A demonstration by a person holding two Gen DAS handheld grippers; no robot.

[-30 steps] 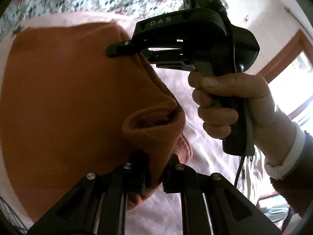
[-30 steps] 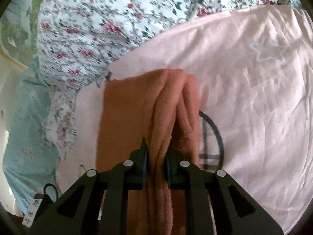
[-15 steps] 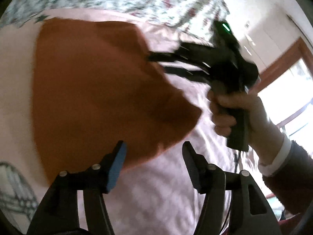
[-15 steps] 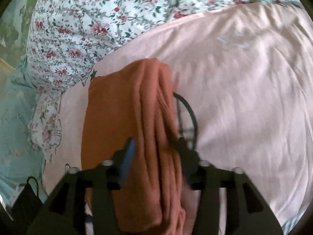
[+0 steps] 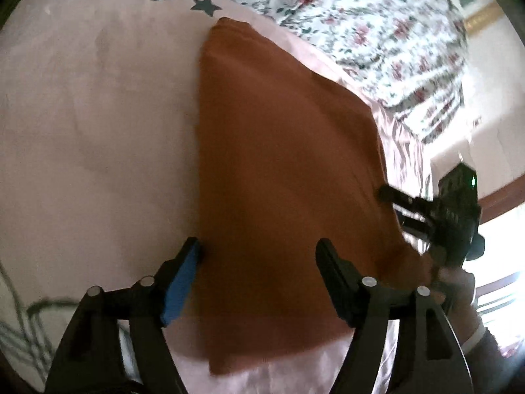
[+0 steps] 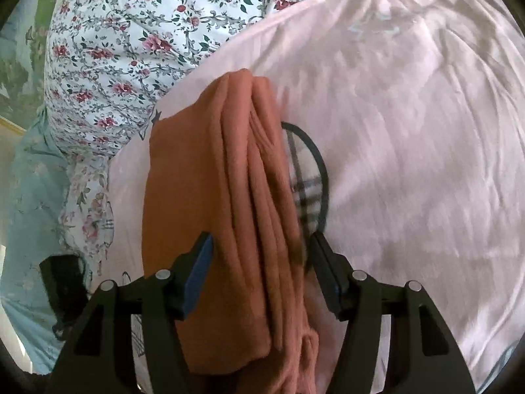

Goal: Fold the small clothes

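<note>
A rust-orange garment [image 5: 282, 177] lies folded flat on the pink sheet [image 5: 92, 138]. My left gripper [image 5: 257, 275] is open just above its near edge, jaws wide apart, empty. In the right wrist view the same garment [image 6: 210, 197] shows stacked folded layers along its right side. My right gripper [image 6: 259, 269] is open, jaws on either side of the folded edge, not gripping it. The right gripper also shows in the left wrist view [image 5: 407, 207] at the garment's right edge.
A floral quilt [image 6: 131, 32] lies bunched behind the sheet. A dark circle and plaid print [image 6: 308, 177] is on the sheet beside the garment. A black device [image 6: 62, 282] sits at the left on a pale blue cover. A bright window [image 5: 502, 262] is at the right.
Both grippers were shut on the garment's folds a second ago; both have opened and let go. The garment has dropped flat onto the sheet, and both grippers have drawn back slightly.
</note>
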